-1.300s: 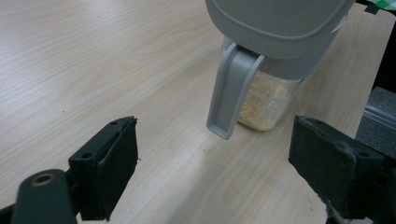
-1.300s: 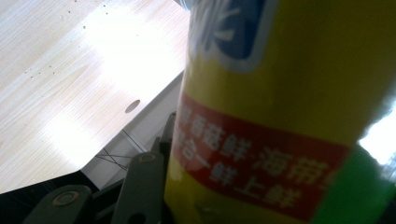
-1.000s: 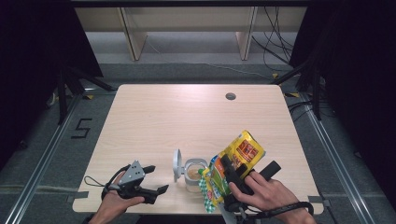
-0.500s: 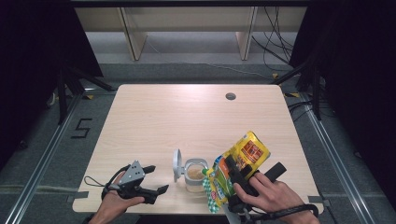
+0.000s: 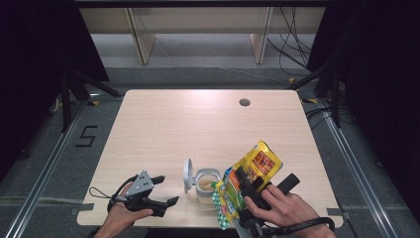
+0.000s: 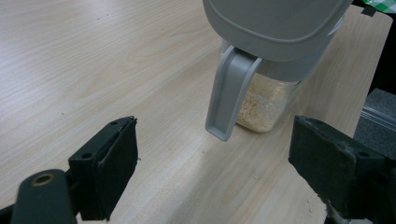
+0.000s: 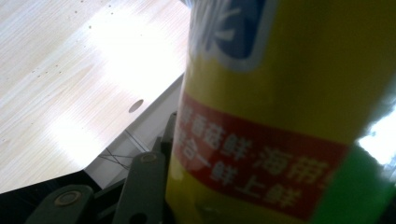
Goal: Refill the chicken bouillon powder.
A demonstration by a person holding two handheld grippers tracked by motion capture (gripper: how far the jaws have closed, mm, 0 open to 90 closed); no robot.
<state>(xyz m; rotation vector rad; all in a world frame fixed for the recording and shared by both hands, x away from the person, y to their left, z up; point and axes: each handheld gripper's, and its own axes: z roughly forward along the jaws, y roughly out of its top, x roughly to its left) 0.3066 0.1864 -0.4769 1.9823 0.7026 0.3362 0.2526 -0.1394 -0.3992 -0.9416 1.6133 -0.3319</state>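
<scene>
Your right gripper [image 5: 246,184] clamps the yellow packet [image 5: 253,171], tipped toward the open jar [image 5: 206,184] at nine o'clock, ready for pouring; your left gripper [image 5: 159,191] waits, jaws apart.

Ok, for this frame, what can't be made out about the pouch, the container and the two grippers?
- Yellow pouch: right gripper view, text blurred; it hides that gripper's jaws.
- Right gripper: high view, the hand and pouch cover its jaw tips.
- Container: left gripper view, its raised lid is cut by the top edge and hides the opening.
- Left gripper: jaws apart, cut by the bottom edge.
</scene>
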